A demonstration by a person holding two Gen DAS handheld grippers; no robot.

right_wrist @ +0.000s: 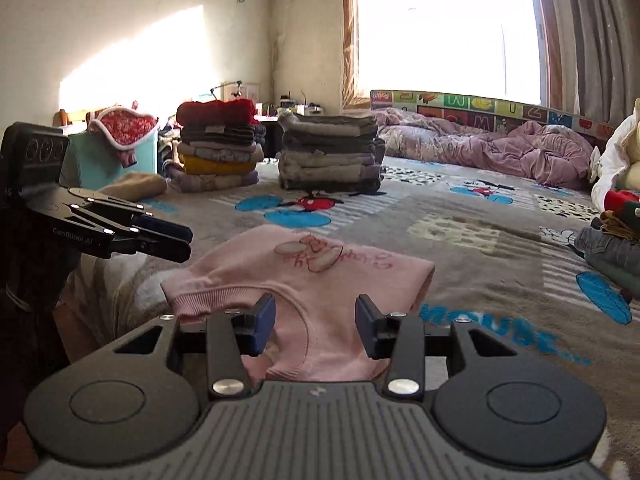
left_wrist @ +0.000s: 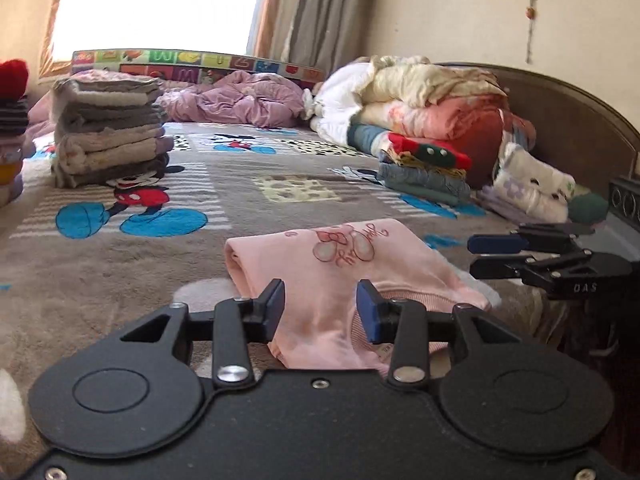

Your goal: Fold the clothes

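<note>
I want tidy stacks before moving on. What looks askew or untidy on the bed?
The lilac quilt lies crumpled by the window, unlike the squared grey stack. The pink top is folded, one hem corner sticking out.

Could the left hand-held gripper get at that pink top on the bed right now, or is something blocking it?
Probably yes. The left hand-held gripper has its jaws apart, right over the near edge of the pink top. Nothing lies between them, and the right hand-held gripper sits off to the side.
</note>
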